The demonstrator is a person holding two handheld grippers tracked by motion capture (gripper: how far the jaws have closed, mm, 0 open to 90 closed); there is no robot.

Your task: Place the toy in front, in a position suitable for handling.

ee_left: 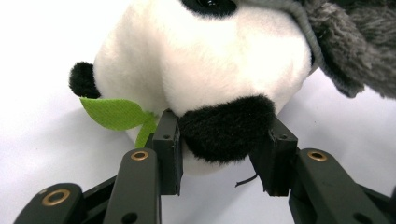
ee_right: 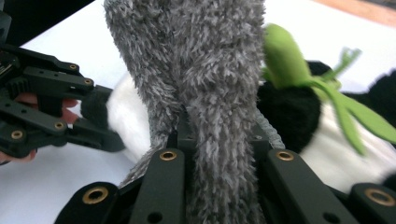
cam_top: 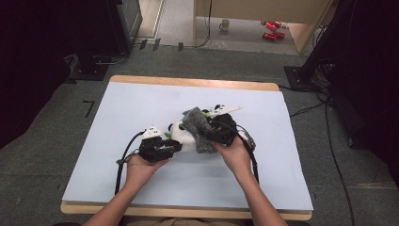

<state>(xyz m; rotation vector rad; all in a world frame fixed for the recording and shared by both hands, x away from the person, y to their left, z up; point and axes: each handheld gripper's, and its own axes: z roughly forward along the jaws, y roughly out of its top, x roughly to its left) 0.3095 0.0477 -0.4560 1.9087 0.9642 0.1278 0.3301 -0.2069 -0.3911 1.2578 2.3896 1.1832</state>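
A black-and-white panda plush (cam_top: 180,134) lies on the pale mat (cam_top: 141,108) near the table's middle. My left gripper (cam_top: 176,145) comes at it from the left. In the left gripper view its jaws (ee_left: 224,140) are shut on a black paw (ee_left: 226,126) of the panda, beside a green felt leaf (ee_left: 114,113). My right gripper (cam_top: 212,135) is shut on a grey fuzzy cloth (cam_top: 200,129) that drapes over the panda. In the right gripper view the cloth (ee_right: 201,60) rises from between the jaws and hides the pads. Behind it lie the panda's white fur (ee_right: 133,123) and a green leaf (ee_right: 285,56).
The mat covers a wooden table (cam_top: 197,83) with bare mat all round the toy. On the floor beyond stand a mug (cam_top: 225,24) and red cans (cam_top: 272,29). Black stands (cam_top: 94,61) and cables flank the table.
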